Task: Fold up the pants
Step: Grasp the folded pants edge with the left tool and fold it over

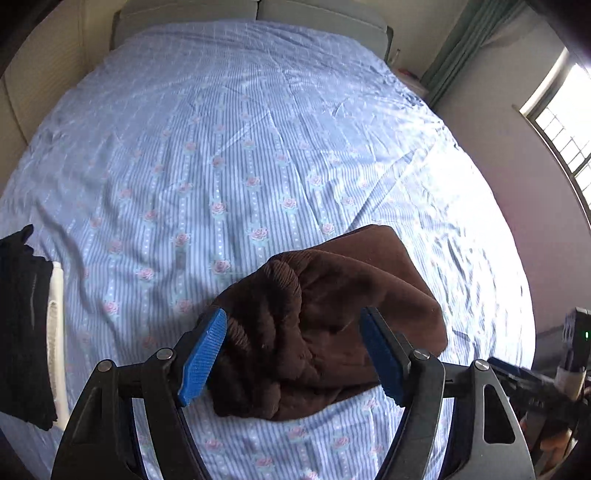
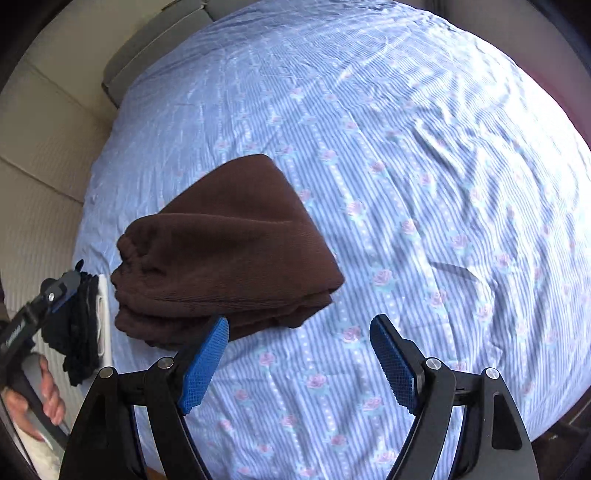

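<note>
Dark brown corduroy pants (image 1: 325, 325) lie folded in a thick bundle on the blue striped floral bed sheet (image 1: 240, 147). My left gripper (image 1: 295, 354) is open, its blue pads on either side of the bundle's near end with gaps to the cloth. In the right wrist view the folded pants (image 2: 229, 251) lie left of centre. My right gripper (image 2: 299, 362) is open and empty over bare sheet (image 2: 424, 184), its left pad just at the bundle's near edge. The left gripper also shows at the left edge of that view (image 2: 59, 291), held by a hand.
A stack of black and white folded clothes (image 1: 26, 325) lies at the bed's left edge, also in the right wrist view (image 2: 85, 325). Grey pillows (image 1: 258, 11) are at the head. A window (image 1: 565, 122) and green curtain are on the right. Cream wall panels are on the left.
</note>
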A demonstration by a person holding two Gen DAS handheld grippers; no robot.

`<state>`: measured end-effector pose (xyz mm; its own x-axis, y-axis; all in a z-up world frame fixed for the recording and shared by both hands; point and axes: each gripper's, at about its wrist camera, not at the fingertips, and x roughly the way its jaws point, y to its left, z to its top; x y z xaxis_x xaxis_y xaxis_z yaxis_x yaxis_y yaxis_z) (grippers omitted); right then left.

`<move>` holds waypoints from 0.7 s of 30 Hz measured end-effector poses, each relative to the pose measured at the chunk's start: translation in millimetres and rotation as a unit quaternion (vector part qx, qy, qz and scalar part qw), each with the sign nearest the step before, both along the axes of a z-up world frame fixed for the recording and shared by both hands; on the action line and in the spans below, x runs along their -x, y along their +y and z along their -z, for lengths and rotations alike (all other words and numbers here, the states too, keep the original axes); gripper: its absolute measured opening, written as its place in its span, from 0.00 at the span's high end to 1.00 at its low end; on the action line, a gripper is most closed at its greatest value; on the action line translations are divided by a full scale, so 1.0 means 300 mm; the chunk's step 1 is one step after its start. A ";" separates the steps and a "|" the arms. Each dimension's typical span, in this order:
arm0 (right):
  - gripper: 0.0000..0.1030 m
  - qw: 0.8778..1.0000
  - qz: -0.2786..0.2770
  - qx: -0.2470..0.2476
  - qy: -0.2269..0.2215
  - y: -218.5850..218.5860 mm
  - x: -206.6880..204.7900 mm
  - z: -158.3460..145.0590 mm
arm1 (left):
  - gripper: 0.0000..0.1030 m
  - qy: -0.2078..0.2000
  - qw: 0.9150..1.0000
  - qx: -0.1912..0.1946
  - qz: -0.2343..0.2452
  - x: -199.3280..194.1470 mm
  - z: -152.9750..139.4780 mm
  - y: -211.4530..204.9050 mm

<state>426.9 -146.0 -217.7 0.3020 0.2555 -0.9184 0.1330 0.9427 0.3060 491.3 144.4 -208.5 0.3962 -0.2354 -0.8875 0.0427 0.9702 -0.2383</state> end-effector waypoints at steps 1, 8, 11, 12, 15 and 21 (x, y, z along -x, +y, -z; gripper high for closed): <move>0.22 1.000 0.005 0.000 0.006 -0.013 0.006 0.017 | 0.29 0.015 1.000 -0.003 -0.002 -0.037 0.027 -0.017; 0.22 1.000 -0.002 -0.013 0.025 -0.036 0.011 0.094 | 0.33 0.096 0.993 -0.067 -0.018 -0.132 0.210 -0.103; 0.22 1.000 -0.010 -0.013 0.022 -0.022 -0.008 0.109 | 0.58 0.103 0.991 -0.078 -0.030 -0.114 0.236 -0.103; 0.22 1.000 -0.013 -0.010 0.021 -0.022 -0.015 0.115 | 0.62 0.098 0.992 -0.075 -0.034 -0.108 0.224 -0.097; 0.22 1.000 -0.024 -0.006 0.016 -0.027 -0.037 0.127 | 0.70 0.078 0.995 -0.005 -0.055 -0.066 0.126 -0.040; 0.22 0.999 -0.039 -0.005 0.013 -0.029 -0.063 0.150 | 0.70 0.052 0.994 0.043 -0.088 0.061 -0.006 0.069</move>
<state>445.8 -154.6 -262.8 0.2564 0.2867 -0.9231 0.0676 0.9473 0.3130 473.1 165.1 -206.7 0.3461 -0.2466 -0.9052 -0.1553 0.9365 -0.3144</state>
